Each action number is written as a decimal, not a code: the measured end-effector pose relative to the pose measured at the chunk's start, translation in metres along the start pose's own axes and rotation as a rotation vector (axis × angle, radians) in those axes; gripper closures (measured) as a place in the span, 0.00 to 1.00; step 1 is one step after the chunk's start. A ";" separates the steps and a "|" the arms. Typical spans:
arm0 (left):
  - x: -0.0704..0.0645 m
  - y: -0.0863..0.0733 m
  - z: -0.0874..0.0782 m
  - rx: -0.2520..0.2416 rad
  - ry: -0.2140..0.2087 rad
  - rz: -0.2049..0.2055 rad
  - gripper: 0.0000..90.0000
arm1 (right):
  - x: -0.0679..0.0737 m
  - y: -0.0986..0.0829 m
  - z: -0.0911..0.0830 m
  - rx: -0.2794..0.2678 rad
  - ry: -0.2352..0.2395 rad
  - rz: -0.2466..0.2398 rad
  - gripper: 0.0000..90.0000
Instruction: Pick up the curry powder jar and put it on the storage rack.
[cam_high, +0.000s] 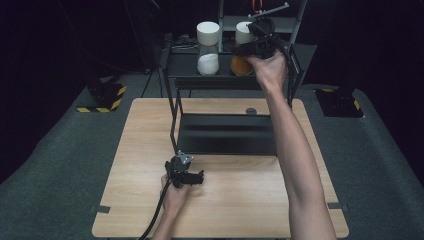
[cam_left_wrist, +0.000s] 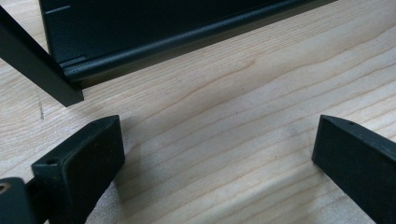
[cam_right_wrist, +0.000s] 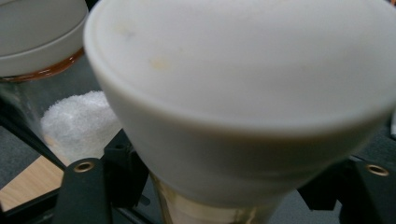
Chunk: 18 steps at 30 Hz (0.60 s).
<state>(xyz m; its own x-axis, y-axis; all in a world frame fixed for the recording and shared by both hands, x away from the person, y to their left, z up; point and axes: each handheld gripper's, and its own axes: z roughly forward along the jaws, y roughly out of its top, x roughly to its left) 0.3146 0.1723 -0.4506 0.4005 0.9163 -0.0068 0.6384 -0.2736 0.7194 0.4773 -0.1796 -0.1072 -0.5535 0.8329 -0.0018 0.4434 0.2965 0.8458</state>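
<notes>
1. Setting: a staged recording room or lab, not a home or a kitchen.
2. Surround: black walls or drapes on all sides, with light falling only on the work area.
3. Floor: grey carpet (cam_high: 60, 165); two black weights edged in yellow-and-black hazard tape (cam_high: 102, 96) stand on it.
4. Furniture: one bare light-wood table (cam_high: 240, 200) holding a black metal rack (cam_high: 225, 132).
5. Stock: two white-lidded jars (cam_high: 208, 47) on the rack's upper shelf, one of white grains, one of orange powder.
6. Equipment: cables lying behind the rack.
</notes>
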 end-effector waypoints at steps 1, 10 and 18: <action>0.000 0.000 0.000 0.000 0.000 0.001 0.02 | -0.001 -0.001 -0.001 -0.006 0.002 0.005 0.28; 0.000 0.000 0.000 0.000 0.000 0.000 0.02 | -0.010 -0.006 -0.009 -0.031 0.051 0.002 0.12; 0.000 0.000 0.000 0.001 0.000 0.001 0.02 | -0.017 -0.015 -0.023 -0.063 0.094 0.007 0.07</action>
<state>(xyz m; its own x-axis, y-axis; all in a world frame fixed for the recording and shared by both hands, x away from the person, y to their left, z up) 0.3147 0.1724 -0.4503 0.4011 0.9160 -0.0060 0.6389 -0.2750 0.7185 0.4640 -0.2088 -0.1079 -0.6151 0.7867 0.0519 0.4043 0.2582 0.8774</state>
